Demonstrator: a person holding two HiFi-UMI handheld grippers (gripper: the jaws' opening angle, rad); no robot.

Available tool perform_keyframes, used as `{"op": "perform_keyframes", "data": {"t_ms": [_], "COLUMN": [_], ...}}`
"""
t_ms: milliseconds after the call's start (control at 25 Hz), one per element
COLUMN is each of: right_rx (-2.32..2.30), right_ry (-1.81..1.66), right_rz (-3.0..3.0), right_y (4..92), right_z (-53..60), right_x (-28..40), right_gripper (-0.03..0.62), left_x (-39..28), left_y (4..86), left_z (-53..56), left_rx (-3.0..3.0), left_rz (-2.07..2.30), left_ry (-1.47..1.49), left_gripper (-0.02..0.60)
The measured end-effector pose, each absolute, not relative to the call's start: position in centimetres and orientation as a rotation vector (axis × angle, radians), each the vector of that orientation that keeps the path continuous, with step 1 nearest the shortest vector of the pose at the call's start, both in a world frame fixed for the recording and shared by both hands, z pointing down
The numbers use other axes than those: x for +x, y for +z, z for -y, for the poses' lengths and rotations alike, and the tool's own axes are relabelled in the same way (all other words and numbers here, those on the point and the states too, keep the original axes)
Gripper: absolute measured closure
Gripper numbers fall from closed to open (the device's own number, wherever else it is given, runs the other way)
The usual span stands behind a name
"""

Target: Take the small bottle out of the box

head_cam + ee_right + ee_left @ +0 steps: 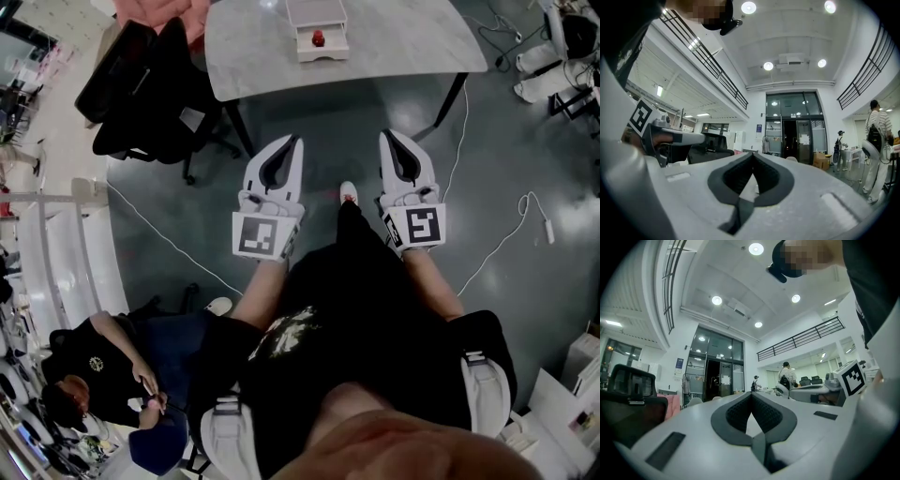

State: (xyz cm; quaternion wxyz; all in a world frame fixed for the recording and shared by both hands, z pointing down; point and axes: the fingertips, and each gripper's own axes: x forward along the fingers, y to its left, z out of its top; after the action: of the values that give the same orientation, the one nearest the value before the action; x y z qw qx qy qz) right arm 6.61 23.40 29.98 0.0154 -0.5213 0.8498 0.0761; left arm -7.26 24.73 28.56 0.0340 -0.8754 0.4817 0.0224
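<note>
Facing the tabletop (403, 47), the left gripper (290, 142) and the right gripper (390, 137) were held side by side over the floor, each pointing roughly level, each clenched with jaws meeting at the tip and nothing between them, as the left gripper view (751, 395) and the right gripper view (752, 154) both confirmed. The small bottle (318, 38), red-topped, stood inside the white box (320, 55), well ahead of both grippers and roughly between their lines, somewhat nearer the left one's. A black chair (150, 89) stood ahead and to the left of the left gripper. The step in hand was judged to be the approach, with no contact made and the bottle not yet out of the box. The next move would call for closing the gap to the box, releasing one gripper's jaws, and lowering them around the bottle before lifting it clear of the walls.
</note>
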Motion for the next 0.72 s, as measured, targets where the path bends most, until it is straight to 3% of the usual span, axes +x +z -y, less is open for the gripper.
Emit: {"op": "perform_keyframes", "data": {"t_ms": [720], "right_rx": [-1.510], "right_ry": [0.207], "right_rz": [-2.715], "right_y": [28.5], "right_z": [-7.2], "right_x": [8.6], "right_gripper": [0.599], "left_x": [-4.2], "left_y": [26.5], "left_z": [-9.4], "left_rx": [-2.656], "left_rz": [-1.562], "left_ry": [0.037], "left_gripper": [0.572]}}
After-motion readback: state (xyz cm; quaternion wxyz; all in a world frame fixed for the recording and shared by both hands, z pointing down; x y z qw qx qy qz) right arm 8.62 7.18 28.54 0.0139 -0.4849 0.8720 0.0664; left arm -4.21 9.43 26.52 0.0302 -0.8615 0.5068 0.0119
